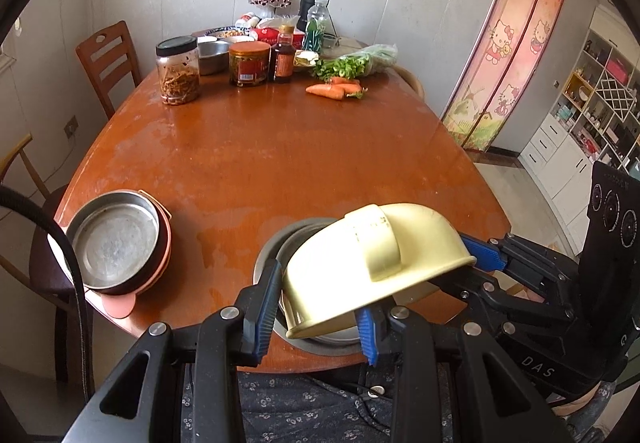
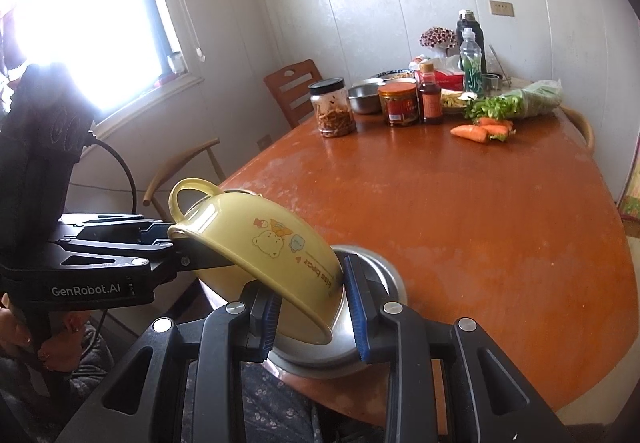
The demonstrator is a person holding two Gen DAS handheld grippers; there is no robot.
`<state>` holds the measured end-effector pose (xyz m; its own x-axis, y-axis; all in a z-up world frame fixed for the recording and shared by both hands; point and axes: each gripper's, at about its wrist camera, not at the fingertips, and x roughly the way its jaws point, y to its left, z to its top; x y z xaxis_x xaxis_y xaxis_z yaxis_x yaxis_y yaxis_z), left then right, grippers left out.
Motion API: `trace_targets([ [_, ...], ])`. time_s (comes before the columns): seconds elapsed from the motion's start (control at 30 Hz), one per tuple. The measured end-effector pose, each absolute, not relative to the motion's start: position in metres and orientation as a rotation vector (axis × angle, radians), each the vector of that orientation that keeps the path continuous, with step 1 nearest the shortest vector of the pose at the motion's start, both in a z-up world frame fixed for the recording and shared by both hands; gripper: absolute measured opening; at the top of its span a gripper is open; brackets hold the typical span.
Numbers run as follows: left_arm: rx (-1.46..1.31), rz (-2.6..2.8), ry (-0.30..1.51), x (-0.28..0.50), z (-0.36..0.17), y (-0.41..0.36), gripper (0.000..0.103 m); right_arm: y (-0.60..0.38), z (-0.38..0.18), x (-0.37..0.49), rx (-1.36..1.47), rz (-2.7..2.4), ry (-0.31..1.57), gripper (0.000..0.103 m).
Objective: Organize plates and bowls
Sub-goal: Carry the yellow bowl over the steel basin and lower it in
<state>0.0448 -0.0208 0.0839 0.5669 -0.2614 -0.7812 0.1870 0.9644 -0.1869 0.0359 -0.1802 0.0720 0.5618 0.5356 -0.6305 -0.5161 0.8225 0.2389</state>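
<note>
A yellow two-handled bowl [image 1: 360, 263] with a cartoon bear print [image 2: 272, 247] hangs tilted, mouth downward, just over a stack of steel plates [image 1: 267, 255] at the near table edge. My left gripper [image 1: 316, 323] is shut on the bowl's near rim. My right gripper [image 1: 476, 259] is shut on the rim's opposite side, by a handle. In the right wrist view, the right gripper [image 2: 312, 315] clamps the lower rim above the steel plates [image 2: 386, 277], and the left gripper [image 2: 176, 241] holds the rim under the looped handle. A steel plate [image 1: 116, 243] tops pink and brown bowls at the left.
The brown wooden table [image 1: 280, 147] carries jars [image 1: 178, 71], a sauce bottle [image 1: 284, 57], a steel bowl [image 1: 212, 57], carrots [image 1: 334, 87] and greens [image 1: 352, 63] at its far end. Wooden chairs [image 1: 106, 59] stand on the left. A person's patterned lap [image 1: 304, 399] is at the near edge.
</note>
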Motion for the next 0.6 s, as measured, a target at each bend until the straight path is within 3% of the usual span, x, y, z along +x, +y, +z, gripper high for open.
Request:
trace_targets([
  [0.6,-0.076,-0.234,0.992,0.066,0.049,-0.027,0.034,-0.184,0.043,0.056,0.039,0.602,0.820,0.033],
])
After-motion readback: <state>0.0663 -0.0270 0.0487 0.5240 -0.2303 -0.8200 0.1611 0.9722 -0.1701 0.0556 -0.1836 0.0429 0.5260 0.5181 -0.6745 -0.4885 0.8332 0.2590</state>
